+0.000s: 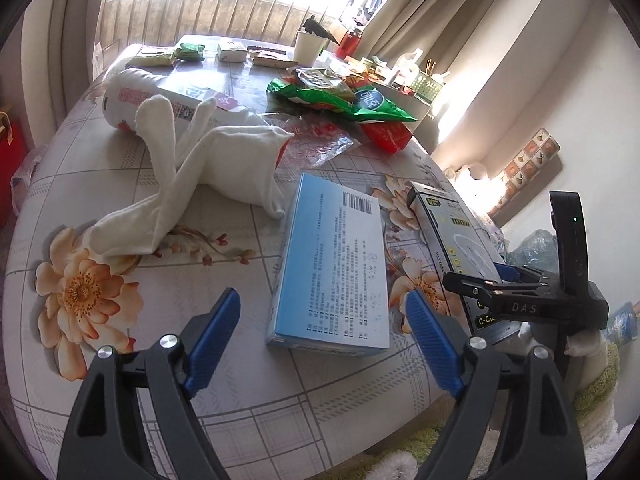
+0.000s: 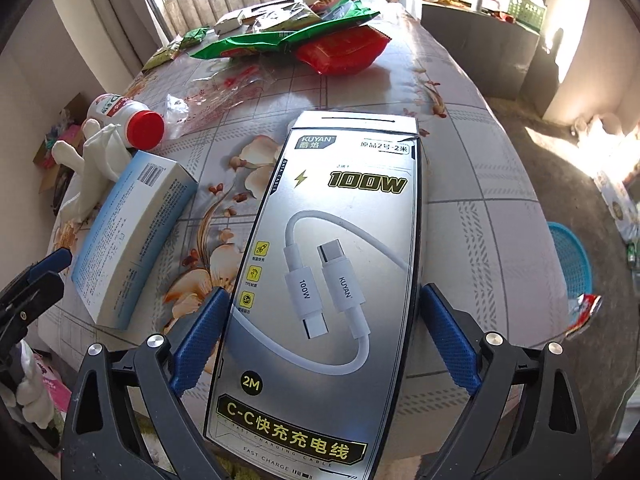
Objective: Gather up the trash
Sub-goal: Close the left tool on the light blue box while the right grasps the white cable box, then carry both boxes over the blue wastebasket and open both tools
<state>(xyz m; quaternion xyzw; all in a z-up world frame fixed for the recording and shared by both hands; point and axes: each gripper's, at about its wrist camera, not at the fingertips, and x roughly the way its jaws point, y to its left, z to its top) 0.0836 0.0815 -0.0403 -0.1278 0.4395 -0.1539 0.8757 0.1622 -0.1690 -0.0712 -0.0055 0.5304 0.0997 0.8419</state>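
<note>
While its blue pads straddle the near end of the silver cable box (image 2: 320, 280), the right gripper (image 2: 324, 340) stands spread wide, one pad just beside each long edge; whether either pad touches the card I cannot tell, and nothing looks pinched yet. That placement reads as a line-up for a grip across the box's narrow width, the easiest way to lift a flat, light carton lying on the table (image 2: 500, 208).

Over to the left, the left gripper (image 1: 320, 344) is likewise wide apart and holds nothing. It hangs above the flowered cloth with the blue box (image 1: 332, 264) lying just ahead between its pads, probably waiting as the next pick.

Farther out, a white cloth glove (image 1: 192, 168) sprawls across a white bottle (image 1: 132, 104) tipped on its side, red cap visible from the right view. Beyond them lie a crumpled clear wrapper (image 1: 320, 140) and a heap of green and red snack bags (image 1: 352, 104), likely the bulk of the trash. A blue basket (image 2: 568, 260) sits on the floor off the table's right side, possibly the bin.
</note>
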